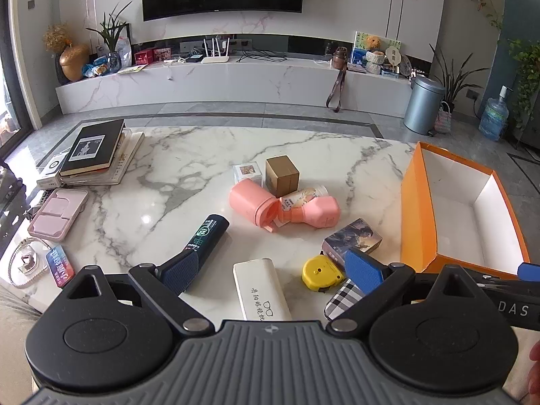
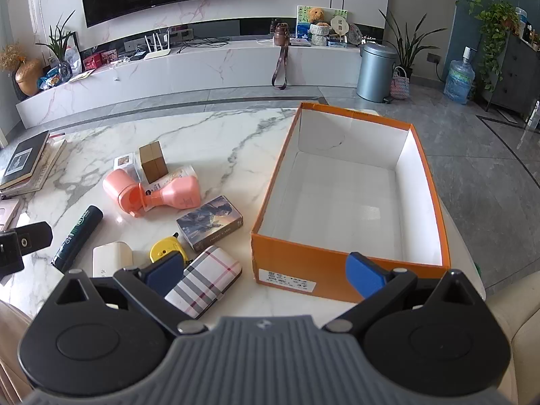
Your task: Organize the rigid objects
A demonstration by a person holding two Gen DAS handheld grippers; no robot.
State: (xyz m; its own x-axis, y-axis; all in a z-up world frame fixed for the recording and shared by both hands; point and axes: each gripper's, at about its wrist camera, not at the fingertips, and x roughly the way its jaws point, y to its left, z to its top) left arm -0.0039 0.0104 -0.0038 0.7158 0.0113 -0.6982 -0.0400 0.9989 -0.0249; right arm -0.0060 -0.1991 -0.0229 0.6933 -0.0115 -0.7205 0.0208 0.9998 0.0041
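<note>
Your left gripper (image 1: 271,270) hovers low over the near edge of the marble bench (image 1: 189,155), jaws spread wide and holding nothing; the white case (image 1: 261,290) lies between its fingers, long axis running near to far. Your right gripper (image 2: 266,275) is likewise wide open and empty, poised at the near wall of the orange box (image 2: 337,266), which sits at the bench's right with its long axis running near to far and its white interior bare.

The loose objects lie left of the box:
- The dark tube (image 1: 206,236) lies flat, its long axis pointing far-right, its near end just beside your left finger.
- The yellow tape measure (image 1: 319,271) sits near, touching the plaid case (image 2: 206,280), whose long axis tilts far-right.
- The picture box (image 2: 209,222) lies flat just beyond them, long axis left to right.
- The pink cup (image 1: 251,204) lies on its side, mouth facing right, against the pink bottle (image 1: 314,214), whose neck points left.
- The gold box (image 1: 281,175) stands upright behind them.

A stack of books (image 1: 98,152) occupies the far-left corner.
</note>
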